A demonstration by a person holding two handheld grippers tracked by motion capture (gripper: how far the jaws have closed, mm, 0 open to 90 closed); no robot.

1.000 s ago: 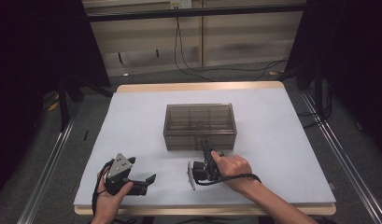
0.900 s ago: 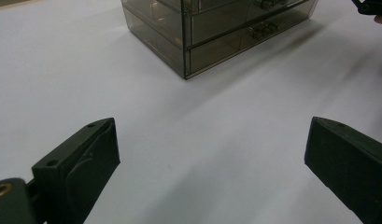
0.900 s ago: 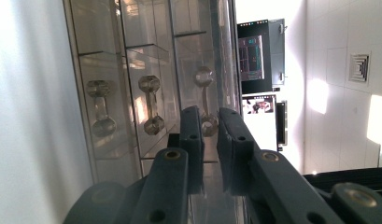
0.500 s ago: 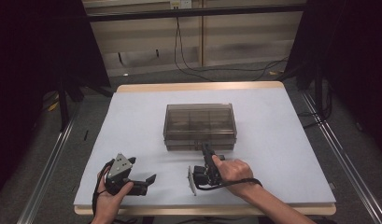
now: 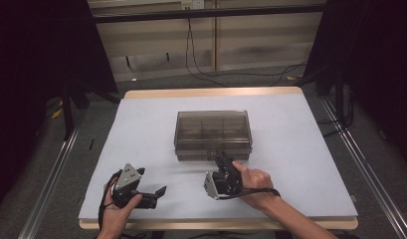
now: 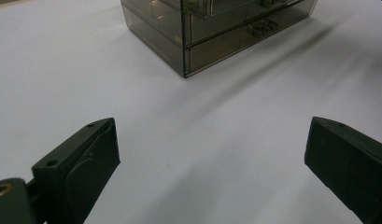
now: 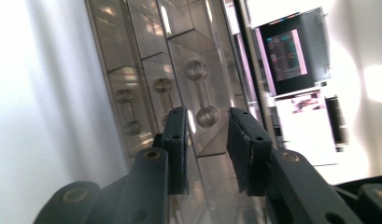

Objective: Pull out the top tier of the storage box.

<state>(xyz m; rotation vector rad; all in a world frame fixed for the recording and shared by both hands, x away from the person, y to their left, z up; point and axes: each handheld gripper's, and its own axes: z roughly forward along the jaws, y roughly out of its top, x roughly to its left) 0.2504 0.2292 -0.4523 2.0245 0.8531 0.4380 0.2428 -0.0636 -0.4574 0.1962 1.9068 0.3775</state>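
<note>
so there's a smoky see-through plastic drawer box [image 5: 213,133] sitting around the middle of a white table [image 5: 300,149], front face toward the person. right gripper [image 5: 224,160] is up at the lower front of the box, near the middle where the little latch or handle bit is, tipped on its side with the person's right hand [image 5: 253,183] wrapped round the body. in the right gripper view the box [image 7: 179,70] comes out rotated, and the two black jaws are partly apart with a narrow gap, sitting either side of a clear dumbbell-looking drawer handle [image 7: 201,93]. can't honestly tell if the pads touch it, looks like they're just bracketing it, not squeezing. left gripper [image 5: 158,191] is well off to the left near the front edge of the table, held low by the left hand [image 5: 119,209], grey three-cornered plate [image 5: 129,177] on top, jaws pointing right. in the left gripper view its jaws are spread wide over bare table with nothing between them, and the box [image 6: 216,32] corner sits farther up ahead, well apart from it.
</note>
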